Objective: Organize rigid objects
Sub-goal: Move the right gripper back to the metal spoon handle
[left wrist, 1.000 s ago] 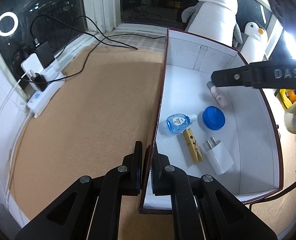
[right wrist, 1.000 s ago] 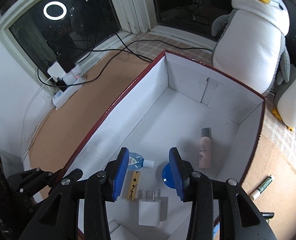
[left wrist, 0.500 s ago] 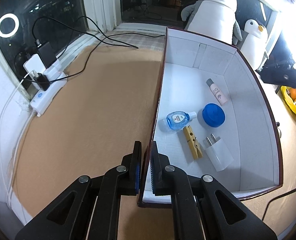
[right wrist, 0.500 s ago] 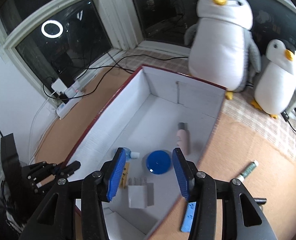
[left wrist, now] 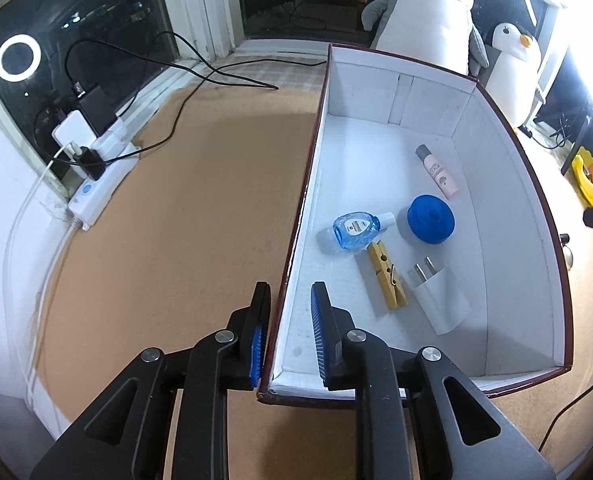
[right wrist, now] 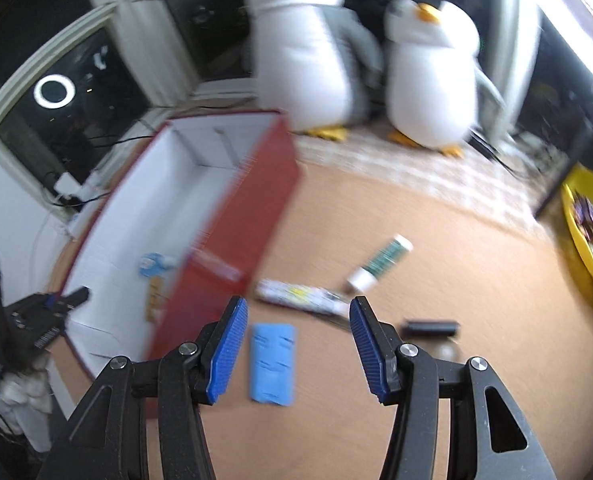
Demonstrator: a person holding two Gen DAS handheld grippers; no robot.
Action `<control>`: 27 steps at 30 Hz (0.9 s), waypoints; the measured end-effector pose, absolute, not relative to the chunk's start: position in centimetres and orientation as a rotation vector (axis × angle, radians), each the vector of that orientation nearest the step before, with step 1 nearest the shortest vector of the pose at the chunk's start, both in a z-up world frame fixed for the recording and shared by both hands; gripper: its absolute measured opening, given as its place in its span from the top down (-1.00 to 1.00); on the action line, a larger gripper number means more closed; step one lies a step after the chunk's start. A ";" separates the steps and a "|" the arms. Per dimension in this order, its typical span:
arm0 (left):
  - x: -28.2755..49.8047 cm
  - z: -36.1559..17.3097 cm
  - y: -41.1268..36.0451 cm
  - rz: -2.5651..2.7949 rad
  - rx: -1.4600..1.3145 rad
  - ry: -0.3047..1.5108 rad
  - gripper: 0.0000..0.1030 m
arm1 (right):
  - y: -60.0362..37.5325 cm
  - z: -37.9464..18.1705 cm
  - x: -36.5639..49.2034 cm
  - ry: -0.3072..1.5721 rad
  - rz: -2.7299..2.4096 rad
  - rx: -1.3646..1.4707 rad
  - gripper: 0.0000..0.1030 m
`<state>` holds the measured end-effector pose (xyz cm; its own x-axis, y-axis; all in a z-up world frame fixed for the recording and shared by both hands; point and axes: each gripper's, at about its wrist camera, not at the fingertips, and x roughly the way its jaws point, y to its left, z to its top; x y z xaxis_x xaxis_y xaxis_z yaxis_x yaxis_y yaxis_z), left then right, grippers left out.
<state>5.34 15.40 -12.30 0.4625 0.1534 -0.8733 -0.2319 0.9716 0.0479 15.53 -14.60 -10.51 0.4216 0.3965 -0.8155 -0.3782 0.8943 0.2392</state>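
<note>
A red box with white inside (left wrist: 508,168) holds a blue bottle (left wrist: 354,230), a blue round lid (left wrist: 430,219), a wooden clothespin (left wrist: 386,276), a white charger (left wrist: 440,296) and a pink tube (left wrist: 436,170). My left gripper (left wrist: 289,292) straddles the box's near left wall; its jaws are opening and the pads stand off the wall. My right gripper (right wrist: 298,308) hovers over the floor right of the box (right wrist: 248,208), jaws opening, nothing between them. Below it lie a light blue flat piece (right wrist: 272,362), a patterned tube (right wrist: 300,296), a green-white tube (right wrist: 380,264) and a small black cylinder (right wrist: 430,326).
Two plush penguins (right wrist: 308,48) stand behind the box by the window. A white power strip with plugs and cables (left wrist: 96,184) lies at the left wall. A yellow bowl with oranges (right wrist: 588,240) sits at the far right. The right wrist view is motion-blurred.
My left jaws, shut on the box wall before, have parted from it. My right gripper swung from above the box to the floor on its right, and its jaws widened.
</note>
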 end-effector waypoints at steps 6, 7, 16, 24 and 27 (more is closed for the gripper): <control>5.6 -12.4 14.9 0.265 -0.048 1.080 0.56 | -20.3 -13.7 16.5 1.069 0.395 0.053 0.04; 5.7 -12.5 14.8 0.270 -0.044 1.083 0.56 | -20.8 -14.1 16.6 1.074 0.388 0.050 0.04; 6.0 -12.6 14.4 0.318 -0.012 1.103 0.54 | -22.3 -16.3 17.8 1.095 0.412 -0.079 0.05; 6.2 -12.7 14.3 0.347 0.002 1.113 0.54 | -19.1 -16.4 17.3 1.090 0.593 -0.239 0.28; 6.3 -12.8 14.2 0.354 0.005 1.116 0.54 | -18.2 -17.2 17.7 1.133 0.648 -0.278 0.36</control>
<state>6.28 14.17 -12.81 0.3897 0.2811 -0.8770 -0.2762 0.9441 0.1799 17.74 -18.19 -17.19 0.2671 0.3368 -0.9029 -0.6078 0.7859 0.1134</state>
